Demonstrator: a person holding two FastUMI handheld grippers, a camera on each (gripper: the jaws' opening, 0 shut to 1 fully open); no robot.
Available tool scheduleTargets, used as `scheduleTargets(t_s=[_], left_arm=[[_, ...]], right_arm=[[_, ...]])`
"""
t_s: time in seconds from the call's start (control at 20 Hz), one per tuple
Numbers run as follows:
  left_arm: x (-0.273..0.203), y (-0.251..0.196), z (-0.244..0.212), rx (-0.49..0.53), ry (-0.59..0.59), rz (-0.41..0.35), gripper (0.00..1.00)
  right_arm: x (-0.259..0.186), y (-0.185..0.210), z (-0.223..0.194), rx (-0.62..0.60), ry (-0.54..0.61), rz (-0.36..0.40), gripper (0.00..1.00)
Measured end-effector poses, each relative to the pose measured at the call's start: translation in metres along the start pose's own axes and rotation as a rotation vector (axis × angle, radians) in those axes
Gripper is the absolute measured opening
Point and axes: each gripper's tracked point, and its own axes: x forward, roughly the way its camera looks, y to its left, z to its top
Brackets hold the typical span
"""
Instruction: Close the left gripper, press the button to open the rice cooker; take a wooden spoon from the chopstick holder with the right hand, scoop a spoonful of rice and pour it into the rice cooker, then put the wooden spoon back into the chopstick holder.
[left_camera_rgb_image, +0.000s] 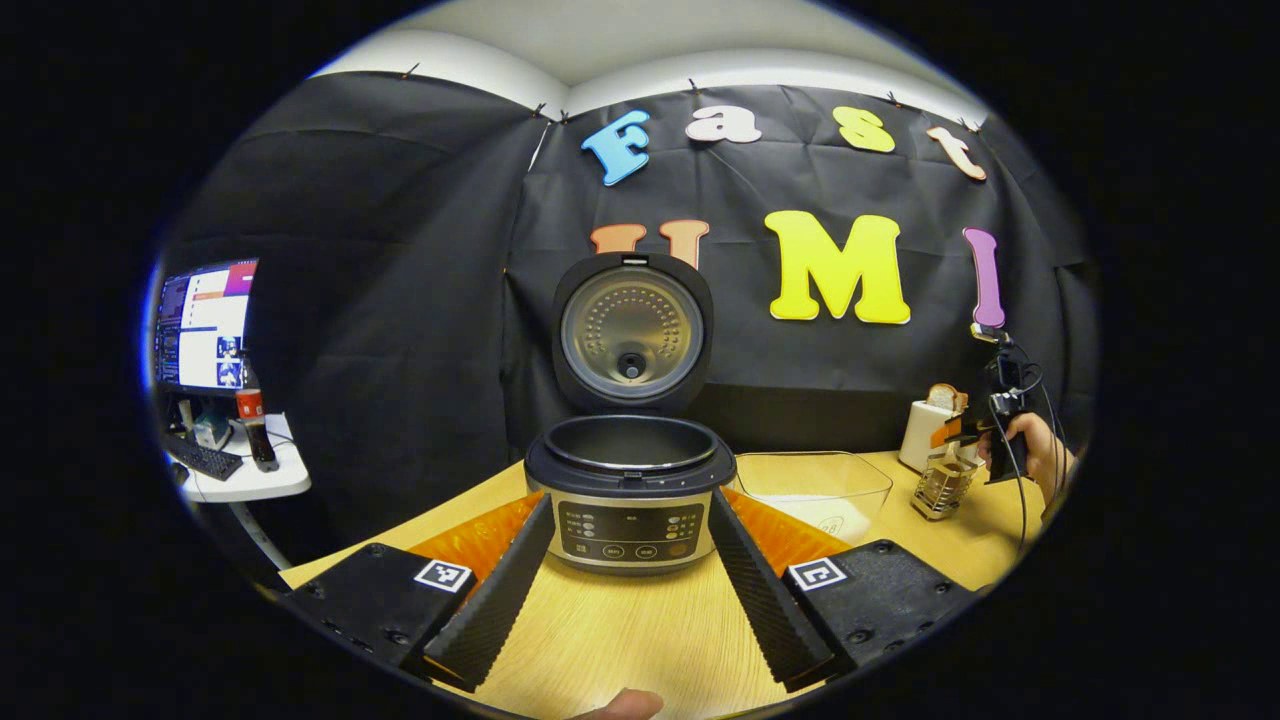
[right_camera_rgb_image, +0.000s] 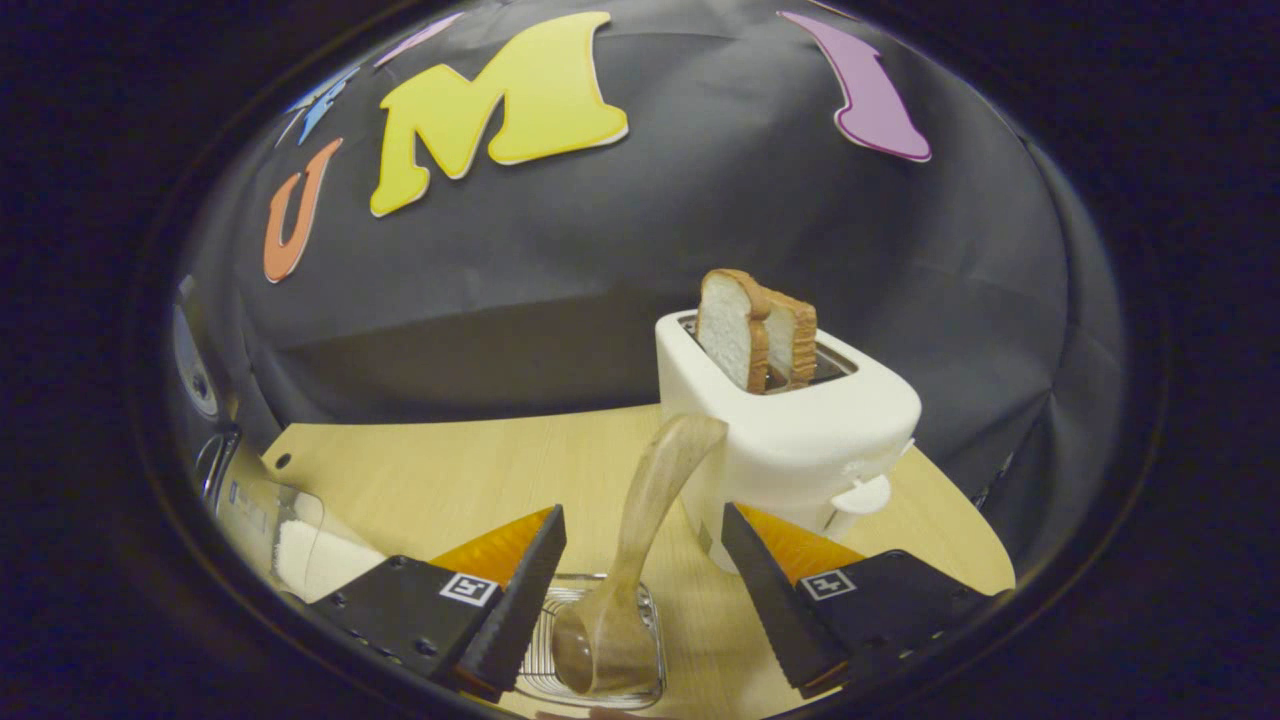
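1. Spread wide, the left gripper (left_camera_rgb_image: 630, 590) hangs low over the wooden table (left_camera_rgb_image: 640, 640) in the left gripper view, fingers released and holding nothing, one on each side of the rice cooker's control panel.
2. Beyond the fingers stands the rice cooker (left_camera_rgb_image: 630, 490) — lid (left_camera_rgb_image: 632, 332) swung upright, the dark inner pot bare.
3. To its right sits a clear container (left_camera_rgb_image: 815, 485); farther right a person's hand (left_camera_rgb_image: 1030, 450) holds the other gripper above the wire chopstick holder (left_camera_rgb_image: 943, 487), a white toaster (left_camera_rgb_image: 925, 432) behind.
4. Seen from the right gripper view, the right gripper (right_camera_rgb_image: 645, 570) is open and grips nothing; the wooden spoon (right_camera_rgb_image: 640, 540) stands between its fingers, touching neither, bowl down in the chopstick holder (right_camera_rgb_image: 590, 640).
5. Just behind, the toaster (right_camera_rgb_image: 800, 430) carries two bread slices (right_camera_rgb_image: 755, 330) — rice (right_camera_rgb_image: 305, 555) lies in the container at far left.
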Motion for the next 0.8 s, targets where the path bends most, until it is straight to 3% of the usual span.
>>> scheduleTargets(t_s=[0.05, 0.2, 0.25, 0.3, 0.35, 0.4, 0.5, 0.65, 0.8], left_arm=[[0.001, -0.001, -0.005, -0.011, 0.016, -0.008, 0.99], [-0.003, 0.012, -0.012, -0.008, 0.047, 0.013, 0.99], [-0.004, 0.017, -0.009, -0.005, 0.05, 0.024, 0.99], [-0.006, 0.021, -0.008, -0.007, 0.052, 0.035, 0.99], [-0.008, 0.025, -0.003, -0.011, 0.041, 0.043, 0.99], [-0.01, 0.025, 0.002, -0.01, 0.025, 0.045, 1.0], [-0.014, 0.027, 0.009, 0.0, 0.005, 0.054, 0.99], [-0.02, 0.023, 0.015, 0.011, -0.001, 0.05, 0.99], [-0.026, 0.016, 0.015, 0.037, 0.019, 0.034, 0.99]], right_arm=[[0.005, 0.002, 0.003, -0.01, 0.001, -0.001, 0.94], [0.018, 0.0, 0.011, -0.049, -0.008, -0.027, 0.74], [0.024, -0.001, 0.011, -0.044, 0.003, -0.027, 0.72], [0.026, -0.004, 0.008, -0.036, 0.019, -0.043, 0.6], [0.027, -0.008, 0.009, -0.04, 0.027, -0.063, 0.58], [0.028, -0.006, 0.008, -0.035, 0.03, -0.043, 0.45], [0.015, -0.005, 0.007, 0.005, 0.041, -0.024, 0.28], [-0.012, 0.001, 0.009, 0.069, 0.056, 0.017, 0.23], [-0.041, 0.007, 0.004, -0.012, 0.05, 0.004, 0.18]])
